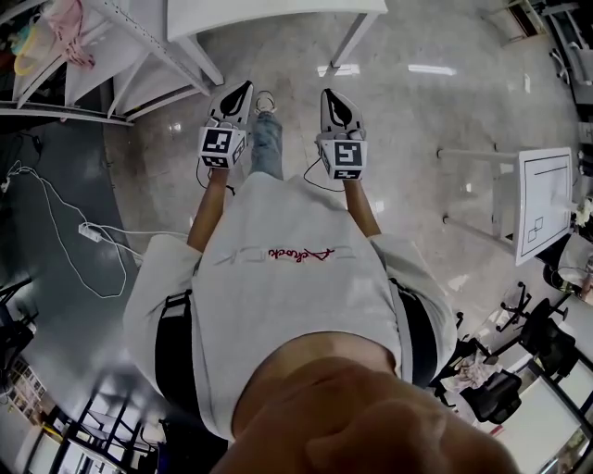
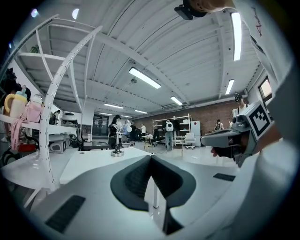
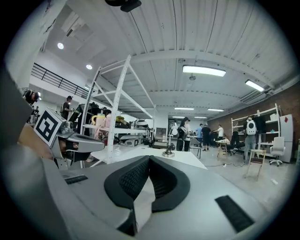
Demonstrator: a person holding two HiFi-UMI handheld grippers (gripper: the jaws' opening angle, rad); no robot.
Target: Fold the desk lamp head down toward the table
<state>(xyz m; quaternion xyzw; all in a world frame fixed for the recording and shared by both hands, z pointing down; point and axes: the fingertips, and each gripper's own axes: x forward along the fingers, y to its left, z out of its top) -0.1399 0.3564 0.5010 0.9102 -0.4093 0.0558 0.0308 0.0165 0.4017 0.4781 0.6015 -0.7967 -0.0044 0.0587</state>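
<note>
A small desk lamp (image 2: 117,143) stands upright on a white table (image 2: 93,161) some way ahead; in the right gripper view the lamp (image 3: 168,144) stands on the same table (image 3: 180,159). In the head view only the table's near edge (image 1: 278,17) shows and the lamp is out of frame. My left gripper (image 1: 243,88) and right gripper (image 1: 330,94) are held side by side in front of the person, over the floor and short of the table. Both are shut with nothing between the pads. From its own camera the left gripper (image 2: 151,157) points at the table, as does the right gripper (image 3: 149,158).
A white shelving rack (image 1: 111,56) stands to the left of the table. A white cable with a power strip (image 1: 91,231) lies on the floor at the left. A white board on a stand (image 1: 545,199) and black chairs (image 1: 547,343) are at the right. Several people stand in the far background (image 3: 206,136).
</note>
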